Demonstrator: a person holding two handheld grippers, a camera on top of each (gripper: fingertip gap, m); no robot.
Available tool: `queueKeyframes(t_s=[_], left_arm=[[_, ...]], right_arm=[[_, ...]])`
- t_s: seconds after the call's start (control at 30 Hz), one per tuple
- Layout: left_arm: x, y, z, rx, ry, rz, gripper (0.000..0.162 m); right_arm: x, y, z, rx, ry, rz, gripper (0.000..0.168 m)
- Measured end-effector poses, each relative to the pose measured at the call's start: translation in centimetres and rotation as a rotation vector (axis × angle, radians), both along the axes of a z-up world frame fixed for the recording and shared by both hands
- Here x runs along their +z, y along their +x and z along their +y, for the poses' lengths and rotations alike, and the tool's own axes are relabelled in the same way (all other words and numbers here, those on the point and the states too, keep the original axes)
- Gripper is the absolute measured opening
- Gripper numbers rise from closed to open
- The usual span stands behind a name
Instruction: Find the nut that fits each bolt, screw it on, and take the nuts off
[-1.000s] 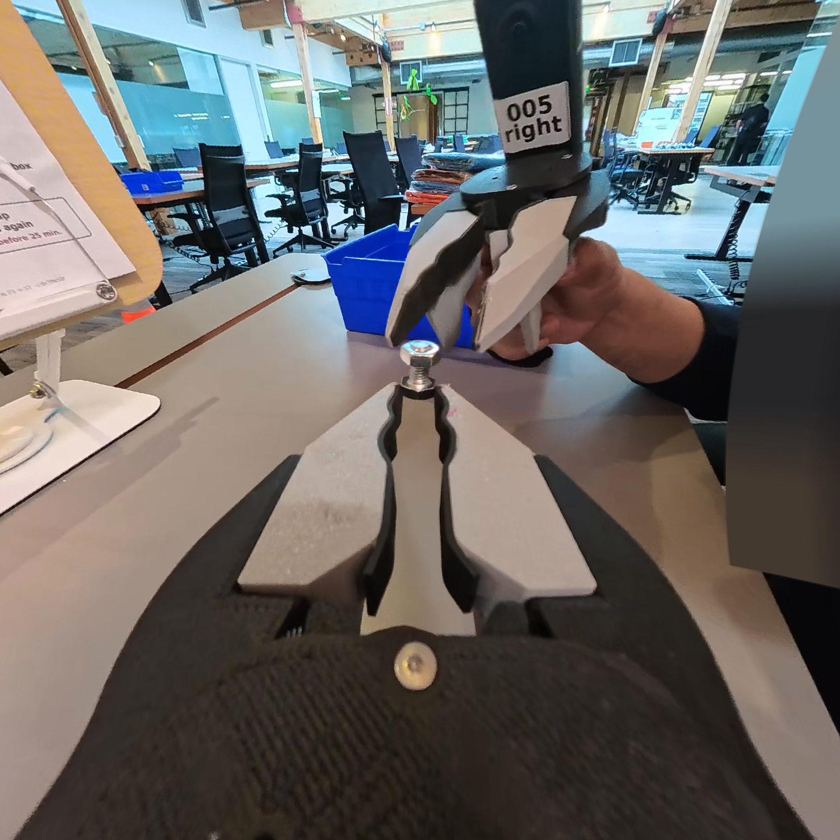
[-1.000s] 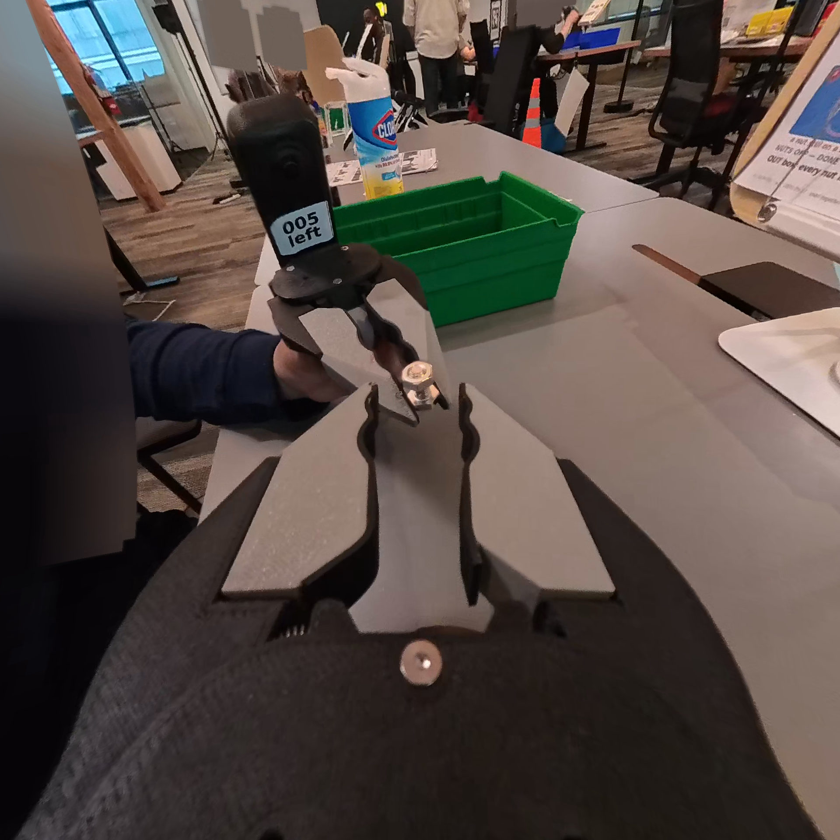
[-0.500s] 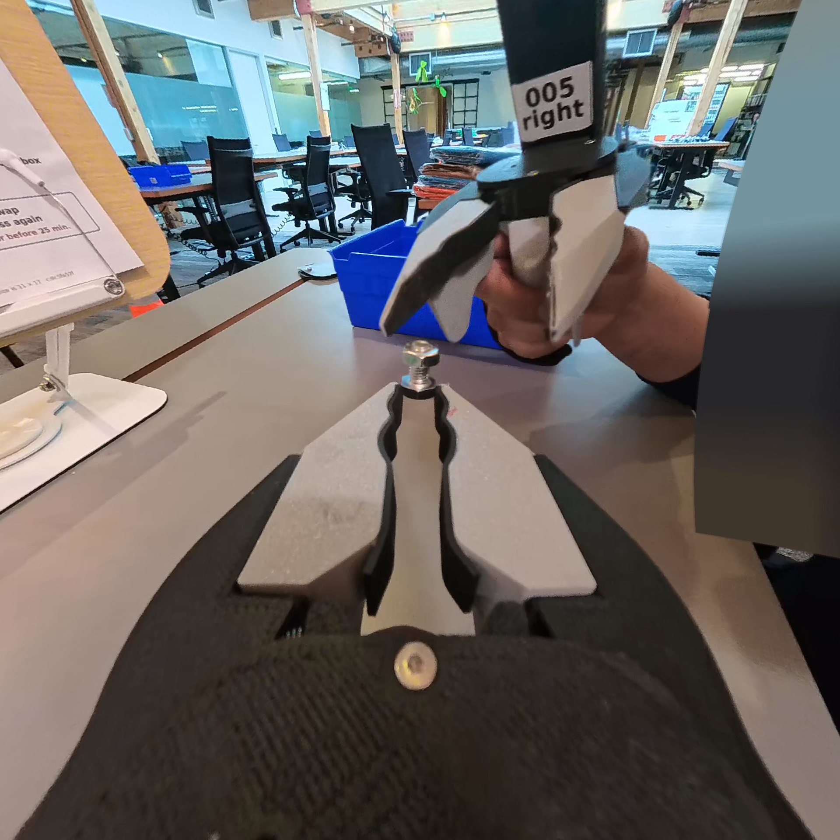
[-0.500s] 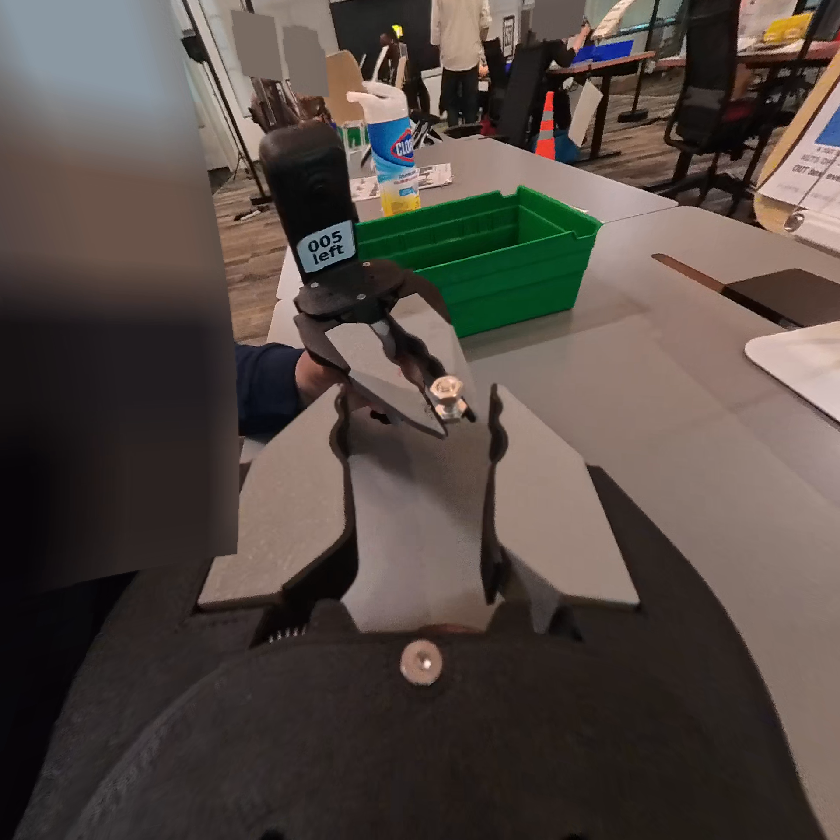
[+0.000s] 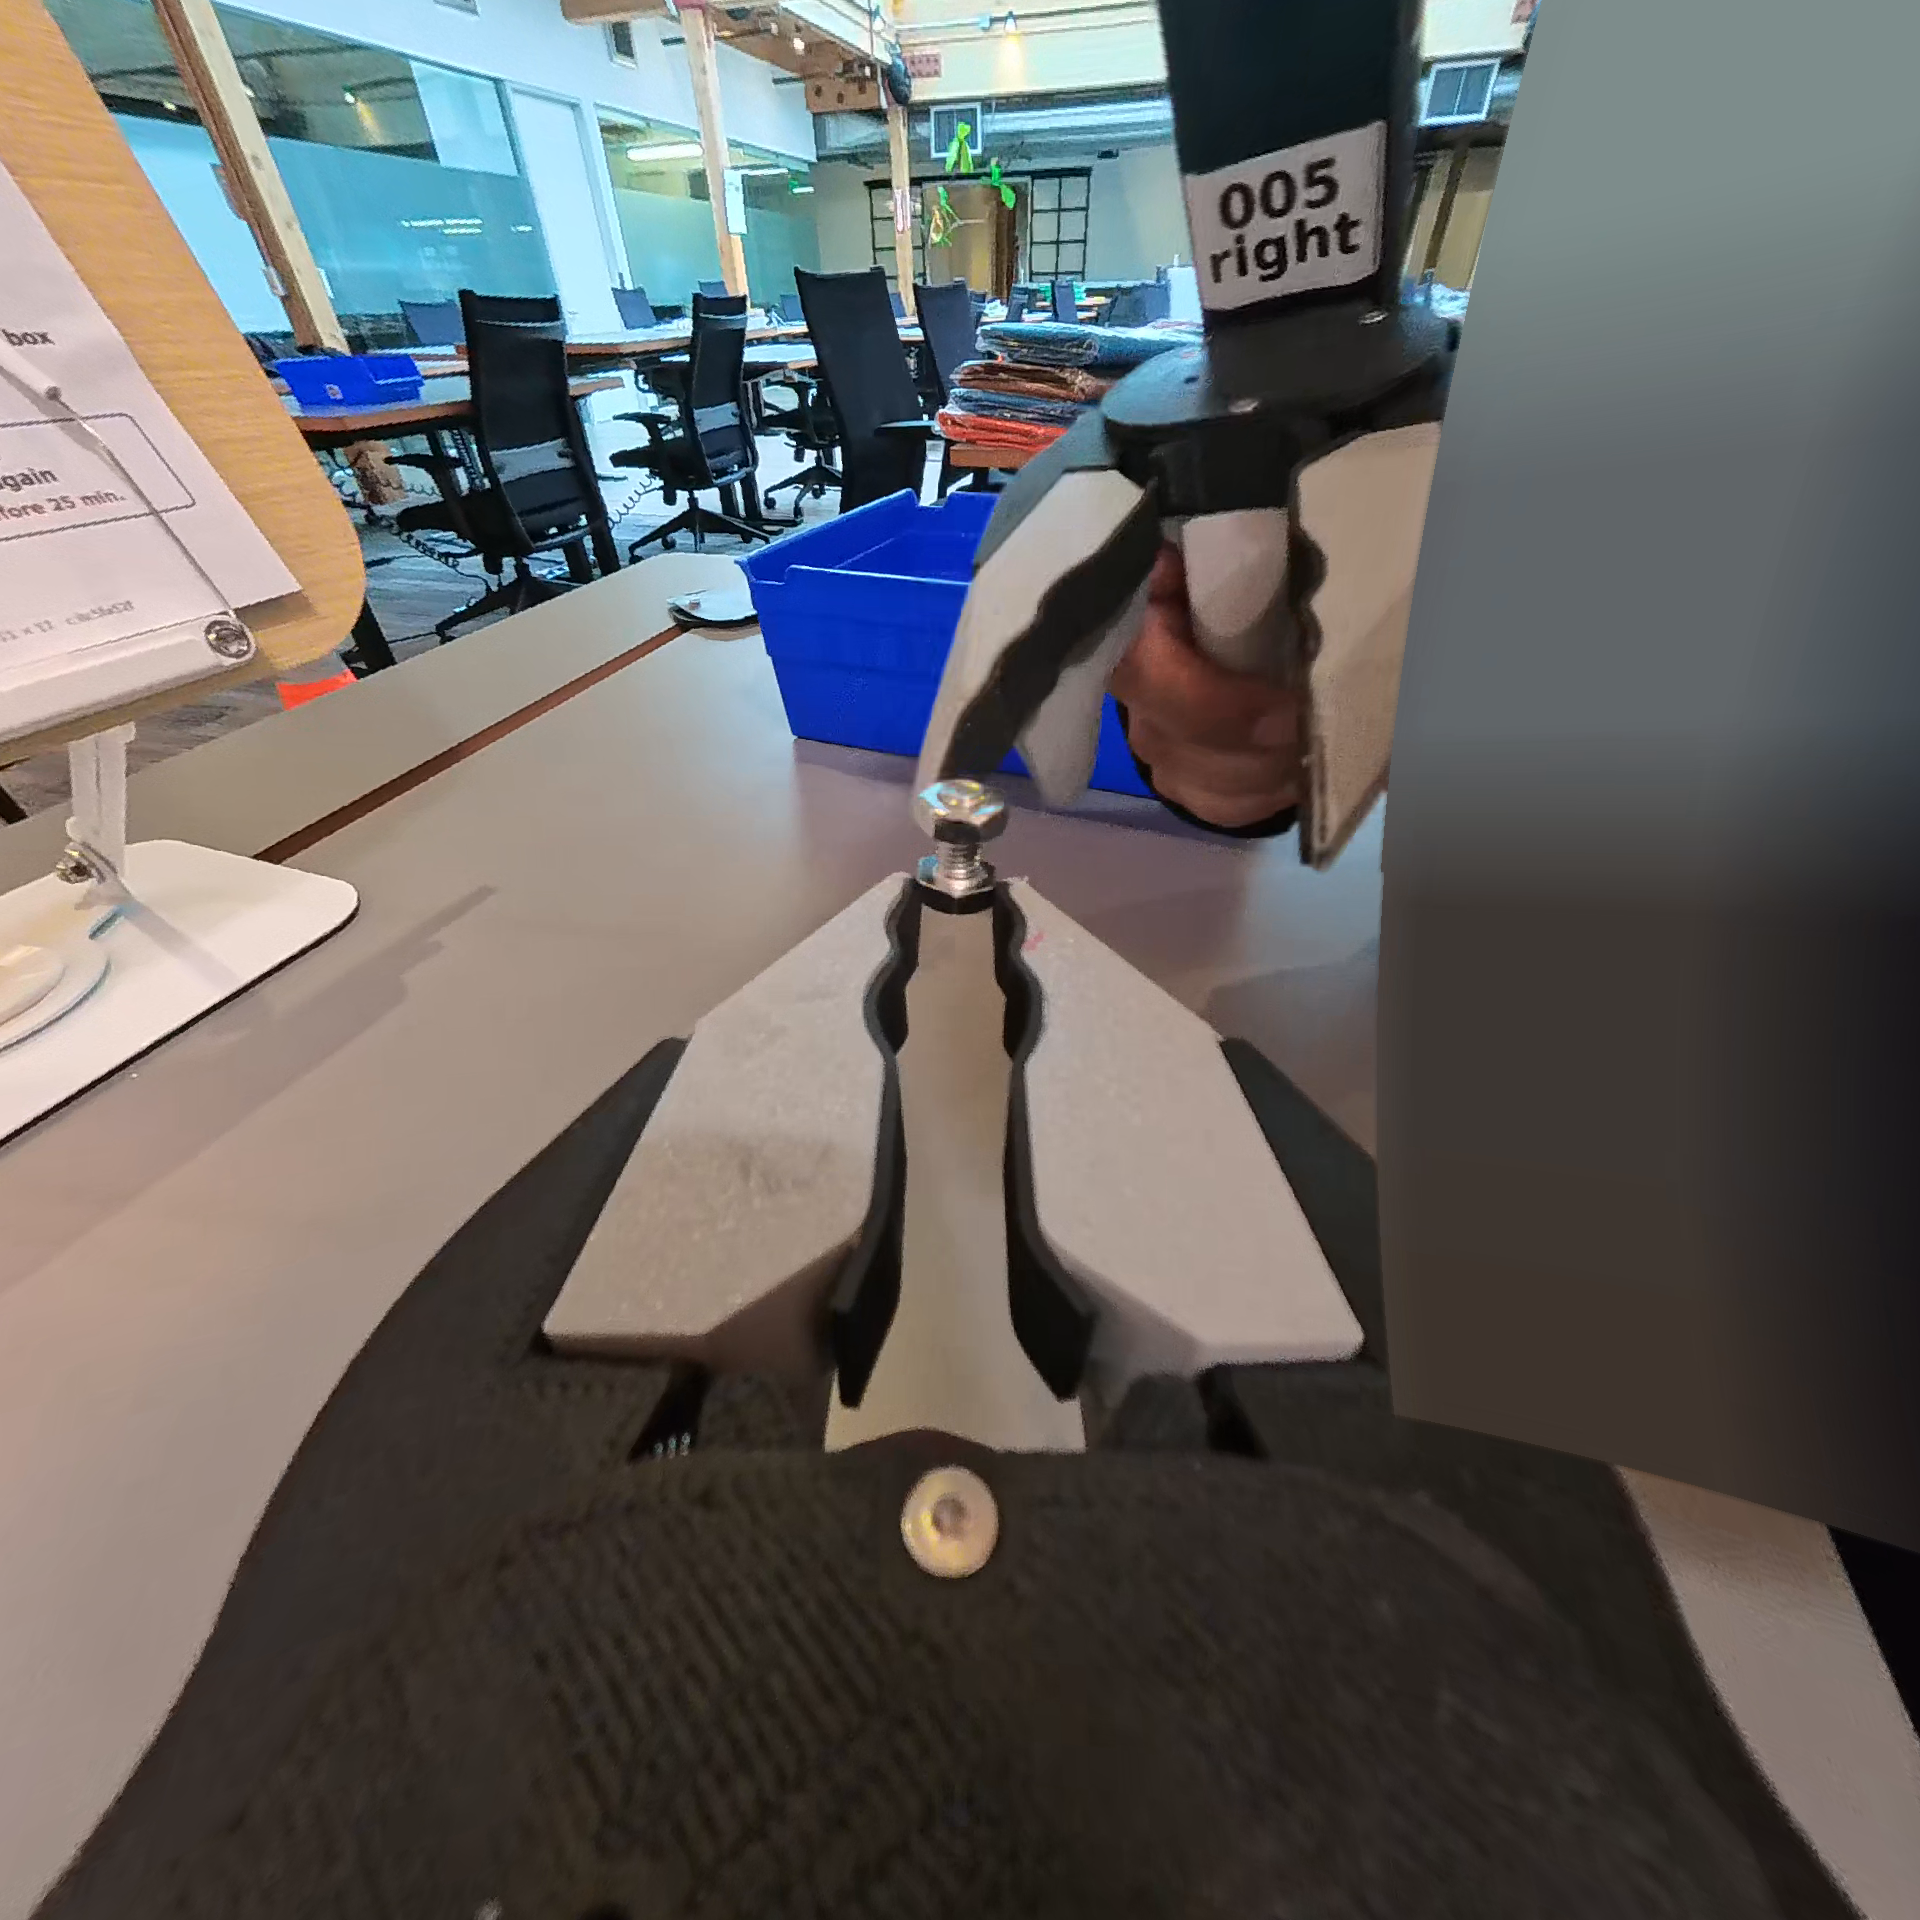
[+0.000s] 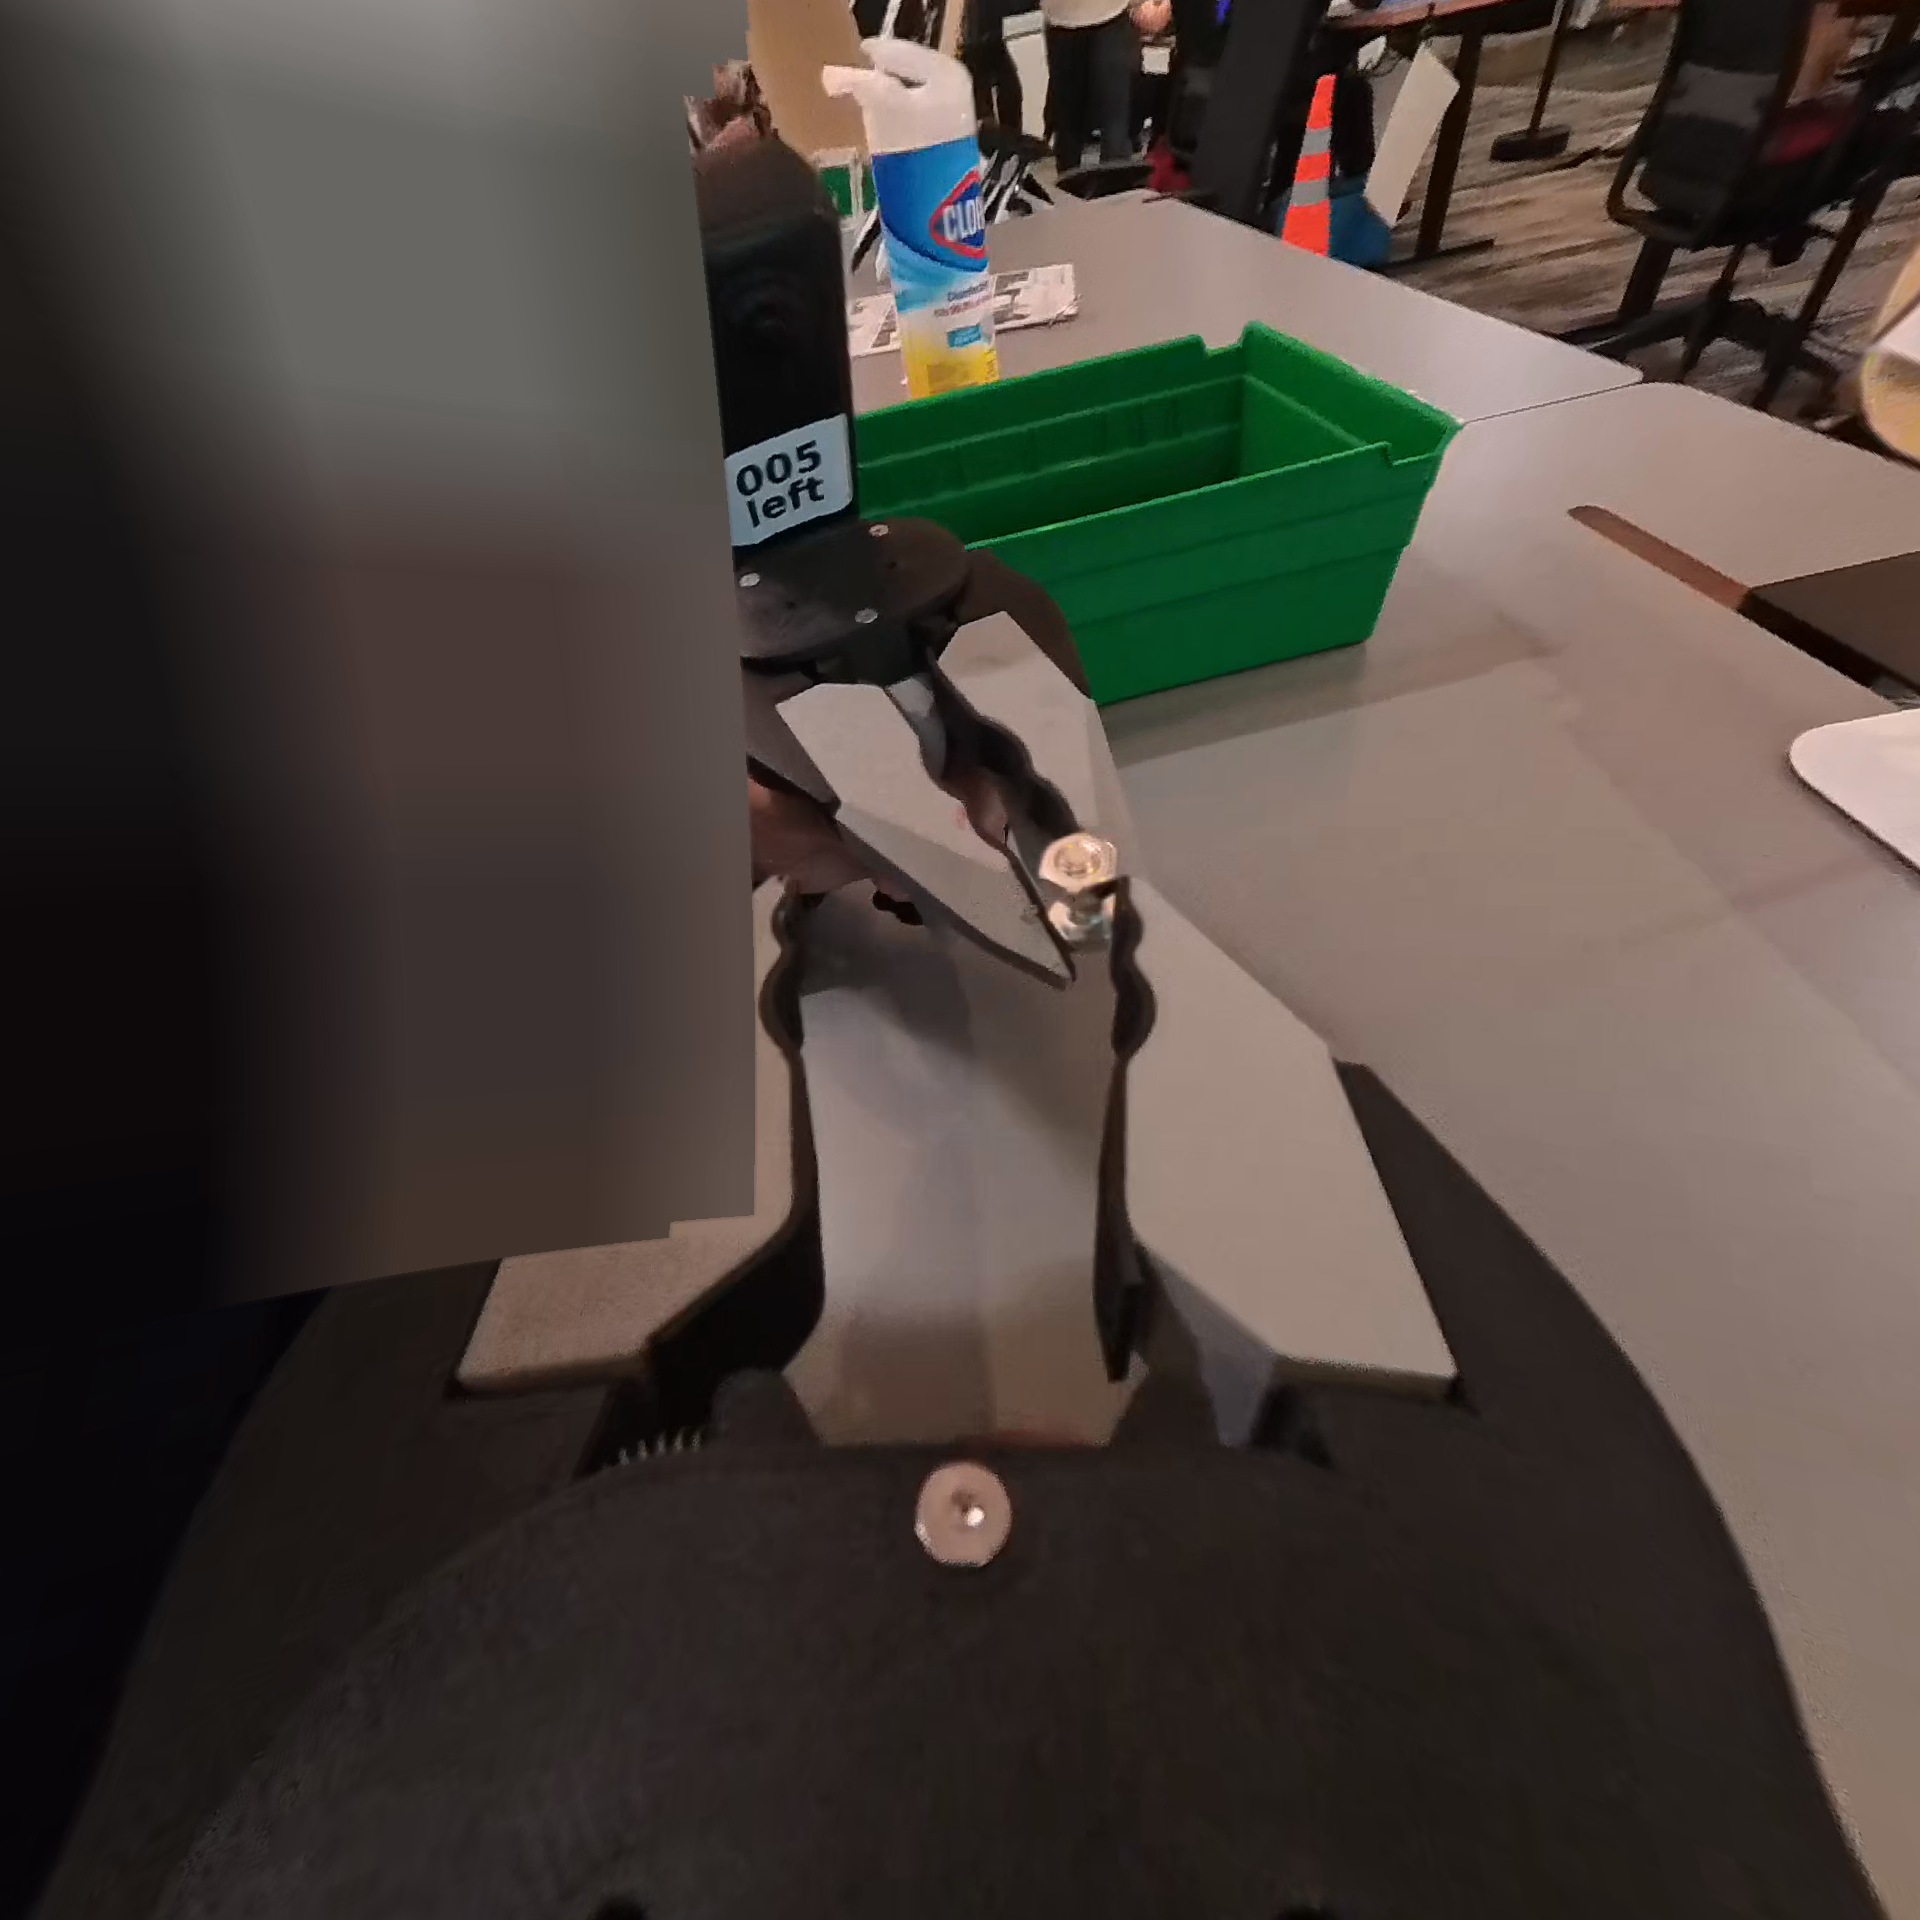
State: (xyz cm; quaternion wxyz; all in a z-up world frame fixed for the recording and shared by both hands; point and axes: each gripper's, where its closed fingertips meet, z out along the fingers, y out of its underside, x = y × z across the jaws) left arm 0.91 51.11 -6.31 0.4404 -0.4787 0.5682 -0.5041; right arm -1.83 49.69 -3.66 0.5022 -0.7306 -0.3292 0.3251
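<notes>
My left gripper [image 5: 958,896] is shut on a small silver bolt [image 5: 958,847] and holds it upright above the grey table. A hex nut [image 5: 959,808] sits at the top of the thread. My right gripper [image 5: 1132,800] hangs just behind and above the bolt, open and empty, with one fingertip [image 5: 940,753] right over the nut. In the right wrist view my right gripper [image 6: 951,914] is wide open. The bolt [image 6: 1081,920] and nut [image 6: 1081,860] stand at its right finger's tip, held by the left gripper [image 6: 1065,940].
A blue bin [image 5: 862,623] stands behind the bolt on the grey table [image 5: 571,831]. A green bin [image 6: 1195,520] and a cleaner bottle [image 6: 935,229] stand beyond the left gripper. A sign board [image 5: 135,468] on a white base [image 5: 208,935] is at the left. Only a small space, under 4 cm, lies between the two pairs of fingers.
My right gripper has opened wider and shifted, so the bolt now sits at its right finger's tip instead of between the fingers. The left gripper keeps its hold on the bolt.
</notes>
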Motion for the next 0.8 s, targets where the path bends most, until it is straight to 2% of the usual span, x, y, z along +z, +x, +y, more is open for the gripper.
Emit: queueKeyframes(t_s=[0.03,0.07,0.1,0.17,0.27,0.3,0.43,0.47,0.5,0.53,0.6,0.73,0.8], left_arm=[[0.0,0.0,0.1,0.003,-0.003,-0.003,0.012],[0.2,-0.1,0.3,0.014,-0.01,-0.011,0.012],[0.2,-0.1,0.6,0.022,-0.018,-0.007,0.012],[0.2,-0.2,0.8,0.023,-0.032,-0.008,0.012],[0.2,-0.1,0.5,0.014,-0.025,-0.007,0.012],[0.2,-0.1,0.3,0.009,-0.022,-0.006,0.012],[0.1,-0.1,0.3,0.005,-0.022,-0.005,0.012],[0.3,-0.1,0.5,0.015,-0.026,-0.014,0.012],[0.3,-0.2,0.8,0.025,-0.025,-0.011,0.012],[0.3,-0.2,0.9,0.027,-0.028,-0.011,0.012],[0.4,-0.3,0.8,0.021,-0.035,-0.017,0.012],[0.1,0.0,0.3,0.01,-0.019,-0.006,0.012],[0.0,0.0,0.3,0.012,-0.018,-0.001,0.012]], right_arm=[[0.0,0.0,-0.1,-0.003,0.006,-0.017,0.055],[0.0,0.0,-0.5,0.011,0.014,-0.032,0.044],[0.4,-0.2,-1.1,0.056,0.024,-0.018,0.024],[1.6,0.2,-1.2,0.049,0.039,0.04,0.029],[1.7,1.7,0.9,-0.083,0.039,0.057,0.063],[1.2,1.8,1.3,-0.1,0.027,0.042,0.067],[0.2,0.3,0.0,-0.003,0.0,-0.008,0.056],[0.3,0.4,-0.4,0.014,0.016,-0.031,0.039],[0.7,0.2,-1.3,0.073,0.036,-0.019,0.008],[1.4,0.2,-1.7,0.092,0.045,0.017,0.007],[2.1,0.8,-1.0,0.05,0.04,0.069,0.025],[1.3,1.7,1.3,-0.083,0.019,0.054,0.062],[0.4,0.8,0.2,-0.014,-0.007,0.019,0.037]])
